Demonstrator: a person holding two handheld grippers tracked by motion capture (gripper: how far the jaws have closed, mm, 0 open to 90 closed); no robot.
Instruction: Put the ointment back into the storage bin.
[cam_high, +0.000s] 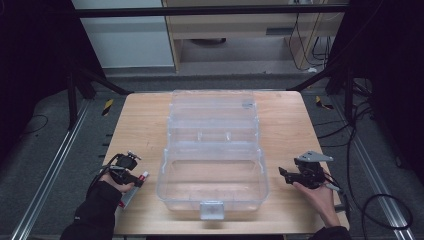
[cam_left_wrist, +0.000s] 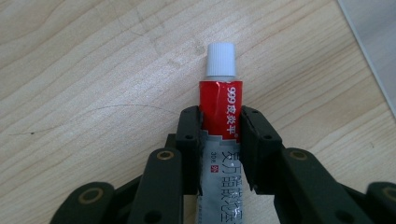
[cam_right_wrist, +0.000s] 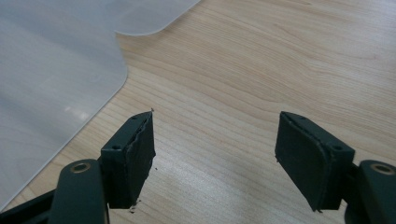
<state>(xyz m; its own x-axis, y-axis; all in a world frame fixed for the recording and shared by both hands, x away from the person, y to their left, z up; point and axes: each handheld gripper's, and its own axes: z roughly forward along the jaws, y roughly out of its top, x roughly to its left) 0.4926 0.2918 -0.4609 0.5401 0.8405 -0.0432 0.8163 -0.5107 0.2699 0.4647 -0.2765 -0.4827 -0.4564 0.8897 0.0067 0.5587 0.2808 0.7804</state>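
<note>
Lying on the wooden table (cam_high: 145, 125) at its near left corner, the red and silver tube (cam_left_wrist: 219, 140) with a white cap (cam_left_wrist: 220, 59) sits between the jaws of the left gripper (cam_left_wrist: 219, 128), cap pointing away from the gripper's camera. The left hand (cam_high: 102, 192), in a dark glove and sleeve, comes in from the bottom edge and holds that gripper low over the tabletop, just left of the clear plastic box (cam_high: 212, 155). The box stands open in the middle of the table, its lid tipped back toward the far edge and a latch at its near wall. The right hand (cam_high: 320, 197) rests near the right edge, holding the right gripper (cam_right_wrist: 215, 144) aimed toward the box's side, apart from it. The left jaws are closed narrow, pressing both sides of the tube at the join of its red and silver parts. The right jaws stand wide apart over bare wood, touching nothing, with the box's clear edge ahead to their left.
</note>
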